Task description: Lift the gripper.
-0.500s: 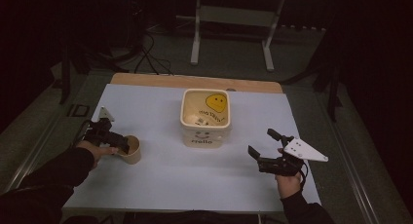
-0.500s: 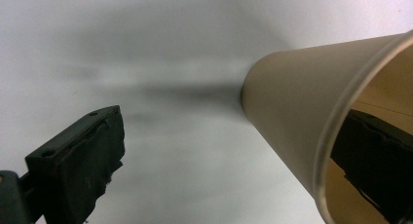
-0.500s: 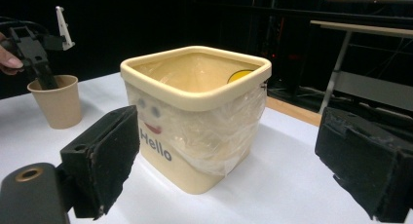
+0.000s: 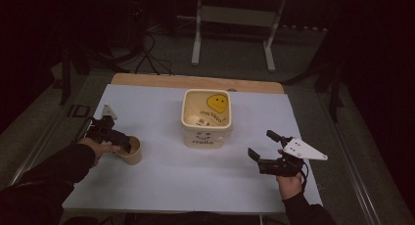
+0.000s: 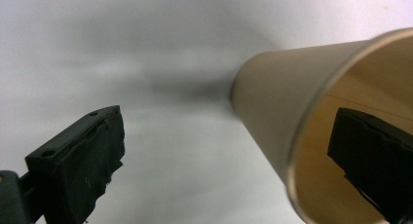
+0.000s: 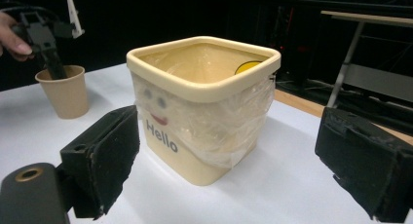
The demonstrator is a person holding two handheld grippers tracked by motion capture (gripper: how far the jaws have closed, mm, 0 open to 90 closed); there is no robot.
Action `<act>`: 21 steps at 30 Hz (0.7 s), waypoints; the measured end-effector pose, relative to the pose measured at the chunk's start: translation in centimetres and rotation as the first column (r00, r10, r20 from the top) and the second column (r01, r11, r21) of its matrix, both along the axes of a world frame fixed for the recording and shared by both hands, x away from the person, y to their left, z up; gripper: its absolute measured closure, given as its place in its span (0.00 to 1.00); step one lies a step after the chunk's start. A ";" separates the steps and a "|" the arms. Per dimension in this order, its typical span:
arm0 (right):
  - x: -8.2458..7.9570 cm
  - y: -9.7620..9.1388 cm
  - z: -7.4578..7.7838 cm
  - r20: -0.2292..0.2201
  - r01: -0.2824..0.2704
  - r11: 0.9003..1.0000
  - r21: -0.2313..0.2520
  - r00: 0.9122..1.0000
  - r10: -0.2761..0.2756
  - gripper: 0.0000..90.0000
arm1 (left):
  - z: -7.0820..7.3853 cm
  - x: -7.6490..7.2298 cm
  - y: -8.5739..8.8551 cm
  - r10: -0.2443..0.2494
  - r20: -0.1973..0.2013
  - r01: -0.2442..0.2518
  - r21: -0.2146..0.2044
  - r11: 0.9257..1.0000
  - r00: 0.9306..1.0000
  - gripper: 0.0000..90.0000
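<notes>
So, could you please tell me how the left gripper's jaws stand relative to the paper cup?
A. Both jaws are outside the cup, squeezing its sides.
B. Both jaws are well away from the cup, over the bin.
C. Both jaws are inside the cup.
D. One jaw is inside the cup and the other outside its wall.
D: in the left gripper view, one jaw sits inside the paper cup and the other outside, with the left gripper open.

Paper cup, plastic bin, matt table

The brown paper cup [image 5: 272, 112] looks smooth and matt; the cream plastic bin [image 6: 204, 107] wears crinkly glossy film; the pale table [image 4: 161, 181] is matt, with a wood edge at the top.
</notes>
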State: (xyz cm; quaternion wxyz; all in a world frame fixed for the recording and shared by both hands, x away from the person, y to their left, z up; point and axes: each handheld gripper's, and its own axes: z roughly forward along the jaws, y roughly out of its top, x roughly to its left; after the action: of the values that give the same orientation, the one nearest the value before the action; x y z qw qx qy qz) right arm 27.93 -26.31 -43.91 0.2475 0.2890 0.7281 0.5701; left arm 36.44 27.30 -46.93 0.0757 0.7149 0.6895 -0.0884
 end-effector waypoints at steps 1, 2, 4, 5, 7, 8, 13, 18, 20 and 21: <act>0.0 0.0 0.0 -0.002 -0.001 1.000 -0.001 1.000 0.001 0.10 | 0.2 0.0 0.0 -0.009 0.002 0.009 0.007 1.000 1.000 0.01; 0.0 0.1 0.0 -0.003 -0.004 1.000 -0.003 1.000 0.004 0.10 | 0.6 0.1 -0.1 -0.023 -0.002 0.023 0.002 1.000 1.000 0.01; 0.0 0.1 -0.1 -0.005 -0.007 1.000 -0.005 1.000 0.007 0.10 | 1.0 0.1 0.0 -0.029 0.004 0.029 0.005 1.000 1.000 0.01; 0.0 0.1 -0.1 -0.006 -0.008 1.000 -0.005 1.000 0.008 0.10 | 1.0 0.1 0.0 -0.029 0.004 0.029 0.005 1.000 1.000 0.01; 0.0 0.1 -0.1 -0.007 -0.010 1.000 -0.006 1.000 0.010 0.10 | 1.5 0.1 0.1 -0.052 0.008 0.052 0.003 0.999 0.999 0.01; 0.0 0.1 -0.1 -0.010 -0.014 1.000 -0.009 1.000 0.014 0.10 | 1.7 0.0 0.2 -0.057 0.010 0.057 0.000 0.998 0.998 0.01; 0.0 0.3 -0.1 -0.020 -0.027 0.999 -0.022 0.999 0.027 0.10 | 2.1 -0.2 0.1 -0.122 0.001 0.122 0.001 0.993 0.993 0.01; 0.0 0.3 -0.1 -0.020 -0.035 0.999 -0.032 0.999 0.035 0.10 | 2.7 -0.2 -0.1 -0.183 -0.005 0.183 0.012 0.983 0.983 0.01; 0.0 0.3 -0.1 -0.021 -0.034 0.999 -0.032 0.999 0.034 0.10 | 2.9 -0.2 -0.2 -0.198 -0.005 0.198 0.017 0.980 0.980 0.01; 0.0 0.3 0.0 -0.023 -0.037 0.999 -0.032 0.999 0.036 0.10 | 3.0 -0.2 -0.2 -0.215 -0.009 0.215 0.008 0.977 0.977 0.01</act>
State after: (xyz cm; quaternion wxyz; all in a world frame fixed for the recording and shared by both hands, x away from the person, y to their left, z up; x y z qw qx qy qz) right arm 27.88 -25.98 -43.95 0.2334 0.2781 0.7452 0.5593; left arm 36.27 27.10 -43.88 0.0597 0.7852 0.6089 -0.0956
